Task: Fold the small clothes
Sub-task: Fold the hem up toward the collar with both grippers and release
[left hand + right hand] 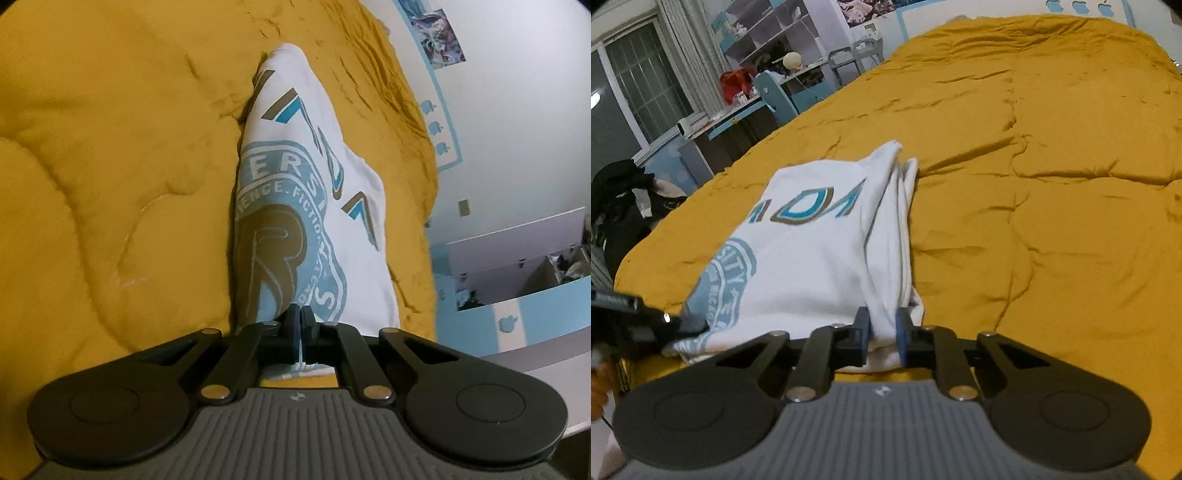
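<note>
A white shirt [354, 221] with a blue and brown printed crest lies stretched over a mustard-yellow quilt [110, 166]. My left gripper [300, 321] is shut on the shirt's near edge, on the printed part. In the right wrist view the same shirt [812, 251] lies folded lengthwise, its bunched right edge pinched by my right gripper [882, 332], which is shut on a thick wad of the cloth. The left gripper [683, 325] shows at the shirt's lower left corner.
The quilt [1052, 184] covers a wide bed. A desk and shelves with clutter [768, 74] stand beyond the bed's left side, dark clothes [624, 199] lie piled at the far left. A white wall and blue furniture [517, 295] are right of the bed.
</note>
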Demonstrator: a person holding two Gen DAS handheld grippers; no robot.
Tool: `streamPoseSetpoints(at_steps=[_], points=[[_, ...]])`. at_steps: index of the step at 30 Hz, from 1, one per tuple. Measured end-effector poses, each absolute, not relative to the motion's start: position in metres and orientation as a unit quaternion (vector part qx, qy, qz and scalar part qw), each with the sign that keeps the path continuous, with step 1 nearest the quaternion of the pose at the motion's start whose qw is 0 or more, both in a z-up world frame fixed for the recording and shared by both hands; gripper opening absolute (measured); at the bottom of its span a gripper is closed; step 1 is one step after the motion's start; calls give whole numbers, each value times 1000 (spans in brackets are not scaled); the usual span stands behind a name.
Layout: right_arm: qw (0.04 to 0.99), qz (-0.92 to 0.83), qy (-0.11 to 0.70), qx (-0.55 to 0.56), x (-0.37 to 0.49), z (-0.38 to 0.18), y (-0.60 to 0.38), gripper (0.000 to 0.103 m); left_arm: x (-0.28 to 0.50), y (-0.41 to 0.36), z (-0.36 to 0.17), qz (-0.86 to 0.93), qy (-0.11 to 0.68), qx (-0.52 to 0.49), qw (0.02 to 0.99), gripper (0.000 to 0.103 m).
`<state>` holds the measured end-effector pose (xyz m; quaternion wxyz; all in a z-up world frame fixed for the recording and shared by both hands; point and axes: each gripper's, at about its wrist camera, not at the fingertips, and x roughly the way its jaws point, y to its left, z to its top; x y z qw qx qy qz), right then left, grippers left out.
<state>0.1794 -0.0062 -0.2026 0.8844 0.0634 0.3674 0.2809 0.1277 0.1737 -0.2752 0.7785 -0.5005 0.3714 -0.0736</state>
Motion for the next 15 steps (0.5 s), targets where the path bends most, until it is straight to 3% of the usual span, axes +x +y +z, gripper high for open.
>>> streamPoseSetpoints(at_steps=[4,9,10,12,15], points=[[892,279,352,43,167,-183,-7,5,128,168,-263,-79,379,-450,805,7],[876,263,401,49,178,-222,-10,5,130,172,-260,-88,385,-459,796,7],[878,259,399,46,176,-221,-11,11,128,173,-255,-93,384,-458,796,7],[892,243,382,20,171,-210,-10,30,125,177,-240,-113,365,-465,798,10],[900,266,343,30,168,-187,-9,33,131,185,-208,-121,327,-433,831,20]])
